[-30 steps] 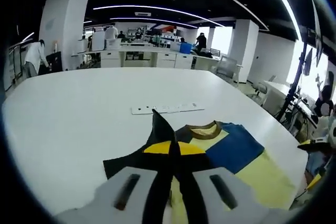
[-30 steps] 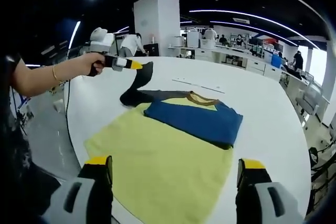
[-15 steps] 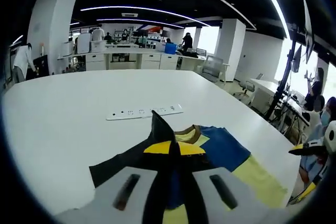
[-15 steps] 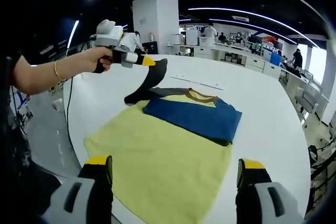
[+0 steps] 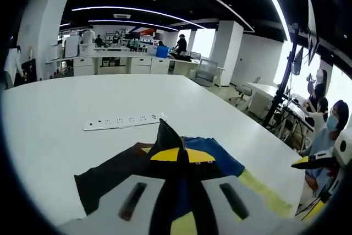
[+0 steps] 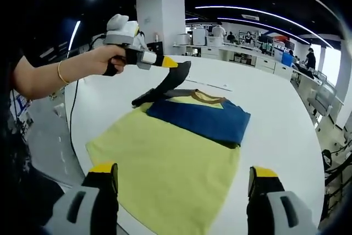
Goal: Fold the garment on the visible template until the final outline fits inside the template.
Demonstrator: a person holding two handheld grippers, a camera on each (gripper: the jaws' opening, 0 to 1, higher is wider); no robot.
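Note:
The garment lies flat on the white table (image 6: 275, 125), with a yellow body (image 6: 165, 163), a blue part (image 6: 201, 119) folded across its top and a brown collar (image 6: 206, 97). My left gripper (image 6: 166, 63), held in a hand, is shut on the black sleeve (image 6: 173, 83) and holds it lifted over the collar end. In the left gripper view the yellow-tipped jaws of the left gripper (image 5: 179, 155) pinch the black sleeve (image 5: 163, 133), with the blue part (image 5: 212, 155) just beyond. My right gripper (image 6: 184, 171) stands open above the yellow hem, holding nothing.
A white power strip (image 5: 124, 120) lies on the table (image 5: 55, 108) beyond the garment. The table edge runs close along the garment's left side (image 6: 80, 147). People stand to the right (image 5: 324, 119). Desks and pillars stand far behind.
The left gripper has carried the raised black sleeve rightward, from beside the garment to over its collar end. The right gripper has stayed open in place.

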